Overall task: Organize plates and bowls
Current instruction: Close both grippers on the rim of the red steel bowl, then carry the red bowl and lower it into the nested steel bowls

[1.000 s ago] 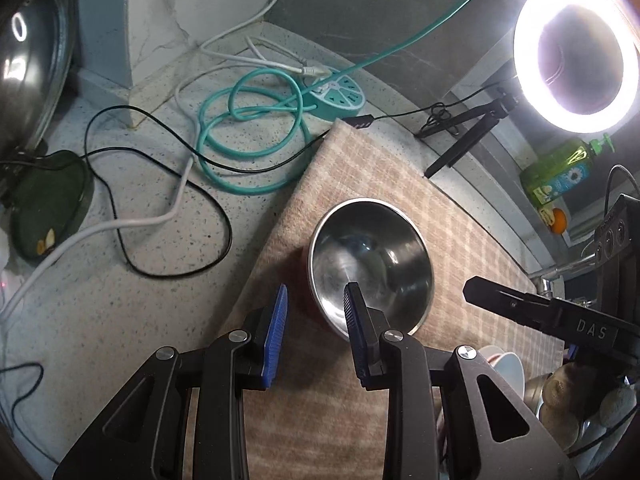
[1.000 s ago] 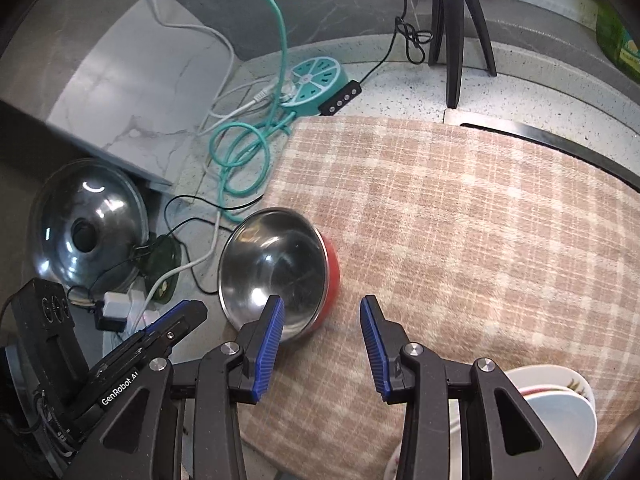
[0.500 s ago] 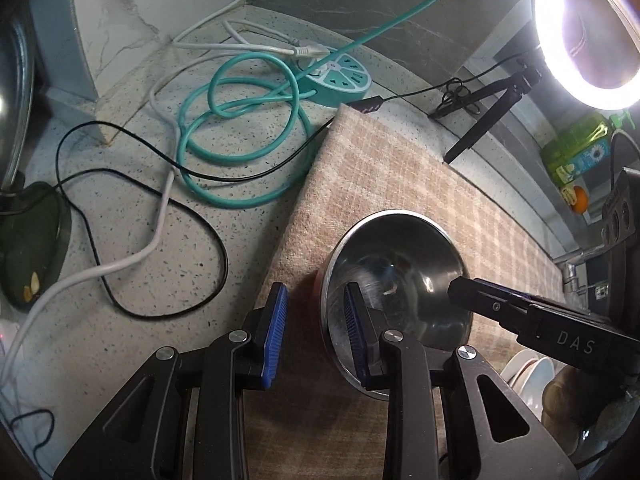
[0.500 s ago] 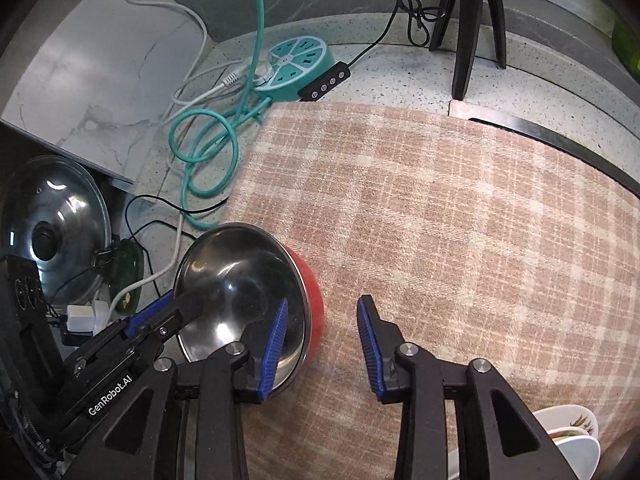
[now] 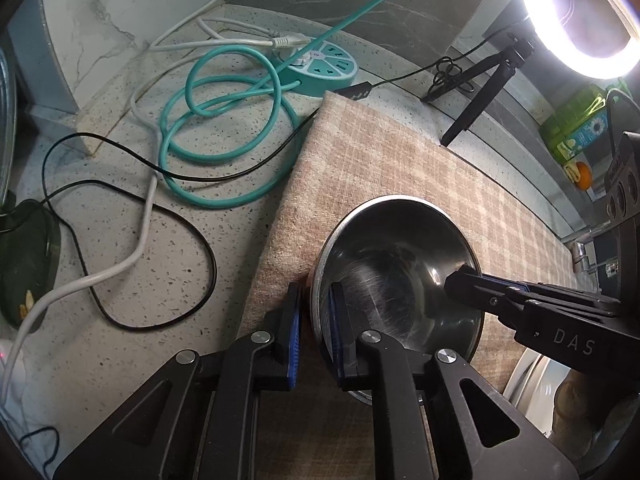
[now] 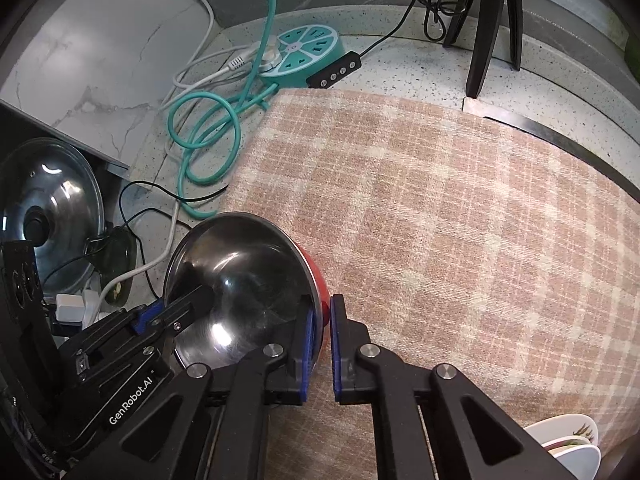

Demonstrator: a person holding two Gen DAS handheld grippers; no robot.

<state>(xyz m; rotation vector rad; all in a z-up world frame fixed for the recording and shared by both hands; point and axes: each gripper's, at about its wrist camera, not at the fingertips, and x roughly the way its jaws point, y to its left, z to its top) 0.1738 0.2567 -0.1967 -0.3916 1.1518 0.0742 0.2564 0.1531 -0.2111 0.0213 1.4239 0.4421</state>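
A steel bowl [image 5: 400,264] with a red outside sits on the plaid cloth [image 5: 380,160]. My left gripper [image 5: 314,340] is shut on the bowl's near left rim, one finger inside and one outside. My right gripper [image 6: 320,344] is shut on the opposite rim of the same bowl [image 6: 240,276], whose red side shows by the fingers. Each gripper's finger shows inside the bowl in the other's view. White dishes [image 6: 572,448] sit at the lower right edge.
A teal power strip [image 5: 320,66] with coiled teal cable [image 5: 224,140], white and black cords lie on the speckled counter at left. A ring light [image 5: 580,20] on a tripod [image 6: 492,20] stands behind the cloth. A pot lid [image 6: 48,216] leans at left.
Both grippers moved in onto the bowl and closed their jaws on opposite sides of its rim; earlier they were open and short of it.
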